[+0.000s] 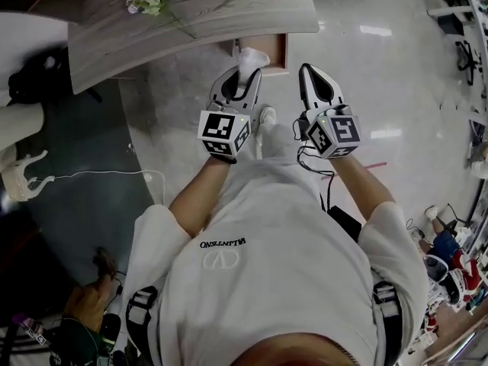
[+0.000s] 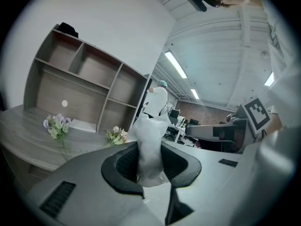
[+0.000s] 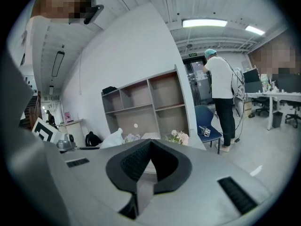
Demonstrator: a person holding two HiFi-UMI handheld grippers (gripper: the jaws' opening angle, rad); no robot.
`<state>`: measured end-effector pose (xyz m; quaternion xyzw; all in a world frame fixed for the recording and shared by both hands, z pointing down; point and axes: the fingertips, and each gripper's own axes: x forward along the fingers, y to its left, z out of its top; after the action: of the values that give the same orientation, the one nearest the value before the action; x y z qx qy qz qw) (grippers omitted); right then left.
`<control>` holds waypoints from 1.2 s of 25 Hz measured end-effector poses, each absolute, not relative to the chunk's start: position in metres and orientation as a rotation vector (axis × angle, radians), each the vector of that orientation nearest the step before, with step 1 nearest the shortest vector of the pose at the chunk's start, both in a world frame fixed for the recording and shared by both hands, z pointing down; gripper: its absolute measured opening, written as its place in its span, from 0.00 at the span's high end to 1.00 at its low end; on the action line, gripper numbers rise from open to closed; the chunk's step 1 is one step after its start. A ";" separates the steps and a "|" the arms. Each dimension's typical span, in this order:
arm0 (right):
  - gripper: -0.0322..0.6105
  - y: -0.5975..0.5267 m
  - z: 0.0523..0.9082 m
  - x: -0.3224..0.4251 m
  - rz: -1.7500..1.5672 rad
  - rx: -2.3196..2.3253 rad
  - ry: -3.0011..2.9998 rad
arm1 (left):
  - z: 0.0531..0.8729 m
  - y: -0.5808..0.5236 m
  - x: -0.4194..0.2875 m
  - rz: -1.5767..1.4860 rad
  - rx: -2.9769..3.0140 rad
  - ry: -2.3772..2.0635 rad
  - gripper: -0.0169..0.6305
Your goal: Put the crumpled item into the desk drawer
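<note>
Office: desks (image 3: 276,96) with monitors (image 3: 252,76), chairs (image 3: 210,122), wall shelving (image 3: 141,102), ceiling strip lights (image 3: 203,22).

Strip lights (image 3: 205,22) are glowing overhead, the glossy floor (image 1: 381,82) is reflecting them, and open shelves (image 2: 84,84) are standing against a white wall (image 2: 108,22).

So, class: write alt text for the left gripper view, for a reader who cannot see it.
The left gripper grips a white crumpled item that sticks up between its jaws. Behind it are a wooden desk with two flower bunches and an open shelf unit.
</note>
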<state>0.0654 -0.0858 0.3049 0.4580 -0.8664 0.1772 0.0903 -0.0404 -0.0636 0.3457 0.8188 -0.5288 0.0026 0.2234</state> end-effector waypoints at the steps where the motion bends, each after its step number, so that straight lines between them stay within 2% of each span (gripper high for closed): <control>1: 0.95 -0.091 0.312 0.064 0.534 1.364 -2.571 | 0.351 -0.069 -0.038 0.012 2.254 -1.460 0.82; 9: 0.95 -0.130 0.370 0.059 0.584 1.341 -2.538 | 0.400 -0.103 -0.020 0.034 2.178 -1.470 0.82; 30: 0.95 -0.165 0.588 0.055 0.824 1.305 -2.442 | 0.619 -0.139 -0.005 0.152 1.985 -1.549 0.82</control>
<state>0.0548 -0.1650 0.5881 0.4481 -0.8386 0.2829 0.1263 -0.0055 -0.1394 0.6190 0.7496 -0.5848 0.0575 0.3046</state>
